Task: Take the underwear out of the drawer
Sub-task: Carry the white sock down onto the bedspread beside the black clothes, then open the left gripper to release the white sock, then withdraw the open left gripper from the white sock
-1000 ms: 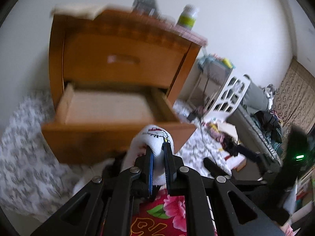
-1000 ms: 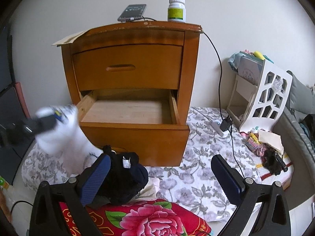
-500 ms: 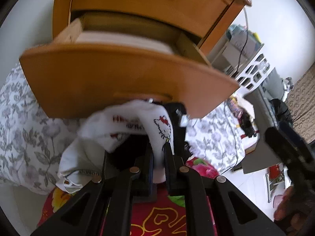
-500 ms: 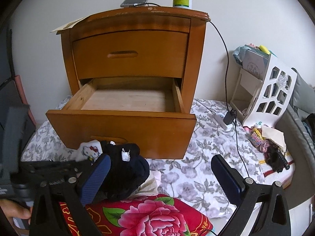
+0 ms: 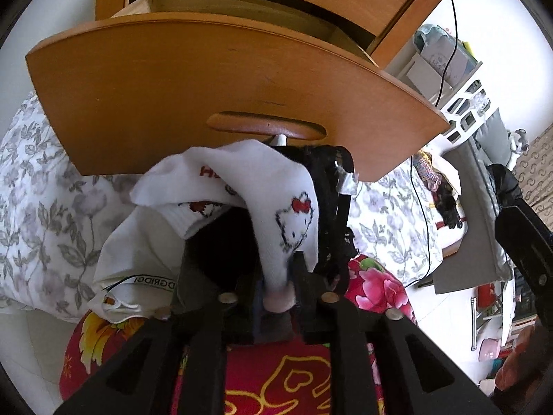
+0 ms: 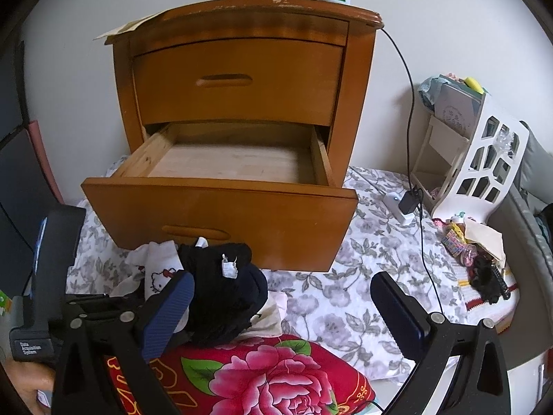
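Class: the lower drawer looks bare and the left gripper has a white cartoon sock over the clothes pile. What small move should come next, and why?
Probably finish opening the left gripper and draw it back. Its jaws are opening with the white sock between them, the sock already lies draped over the black garment on the pile, and the drawer shows only bare wood.

A bed (image 6: 349, 297) under a grey-flowered white sheet carried everything. The wooden nightstand (image 6: 249, 79) stood on it, its lower drawer (image 6: 221, 214) pulled out. Just in front lay a heap of clothes: a white cartoon-cat sock (image 5: 276, 204), black underwear (image 6: 224, 297) and a white garment (image 5: 138, 256), partly over a red flowered cloth (image 6: 262, 377). To the right stood a white cut-out rack (image 6: 484, 162) with a charger (image 6: 408, 202) near it.
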{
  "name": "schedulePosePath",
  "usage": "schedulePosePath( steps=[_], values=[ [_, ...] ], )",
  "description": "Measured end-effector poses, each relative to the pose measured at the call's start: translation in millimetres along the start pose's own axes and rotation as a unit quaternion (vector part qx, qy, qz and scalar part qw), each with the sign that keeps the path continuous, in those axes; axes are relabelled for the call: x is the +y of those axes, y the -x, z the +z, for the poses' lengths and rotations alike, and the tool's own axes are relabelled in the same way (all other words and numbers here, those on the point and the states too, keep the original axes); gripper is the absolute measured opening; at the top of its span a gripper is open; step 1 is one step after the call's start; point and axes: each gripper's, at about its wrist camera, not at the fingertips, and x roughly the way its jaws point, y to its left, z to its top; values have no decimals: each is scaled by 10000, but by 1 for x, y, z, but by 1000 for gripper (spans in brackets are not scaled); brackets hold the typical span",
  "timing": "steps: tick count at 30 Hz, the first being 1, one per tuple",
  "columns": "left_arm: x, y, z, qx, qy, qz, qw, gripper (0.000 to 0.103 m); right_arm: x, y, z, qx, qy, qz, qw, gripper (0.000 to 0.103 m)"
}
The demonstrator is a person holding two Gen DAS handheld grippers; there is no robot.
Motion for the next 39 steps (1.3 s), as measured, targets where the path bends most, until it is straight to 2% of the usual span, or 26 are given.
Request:
schedulePosePath(
  steps=[5, 11, 13, 14, 15, 20, 23, 26, 32, 39],
  values=[
    [-1, 16, -4, -111, -141, 85, 9998, 39, 1, -1, -1, 22, 39, 16, 10000, 103],
    [1, 48, -4, -473, -251, 302, 9981, 42, 3, 2, -1, 4, 90, 14, 10000, 103],
    [0, 64, -4, -731, -245, 503, 9958, 51, 5, 4, -1, -8, 111, 28, 9999, 103],
    [1, 71, -3, -853, -226, 578, 9944, 62, 5, 5, 0, -13, 119, 46, 9999, 103],
    [1, 81, -2, -999, -199, 652, 9927, 67, 6, 6, 0, -18, 127, 75, 9999, 103],
    [5, 115, -3, -1475, -101, 1022, 9837, 74, 12, 11, 1, -32, 168, 226, 9996, 103],
    [5, 124, -4, -1605, -136, 1243, 9791, 89, 14, 13, 1, -13, 131, 331, 9994, 103],
    [4, 129, -6, -1729, -235, 1481, 9735, 89, 15, 17, 2, -31, 114, 353, 9993, 103],
    [8, 137, -10, -1873, -171, 1714, 9671, 92, 14, 23, 2, -68, 9, 415, 9991, 103],
    [10, 144, -14, -1910, -52, 1777, 9654, 93, 13, 34, 5, -151, -61, 423, 9990, 103]
  ],
)
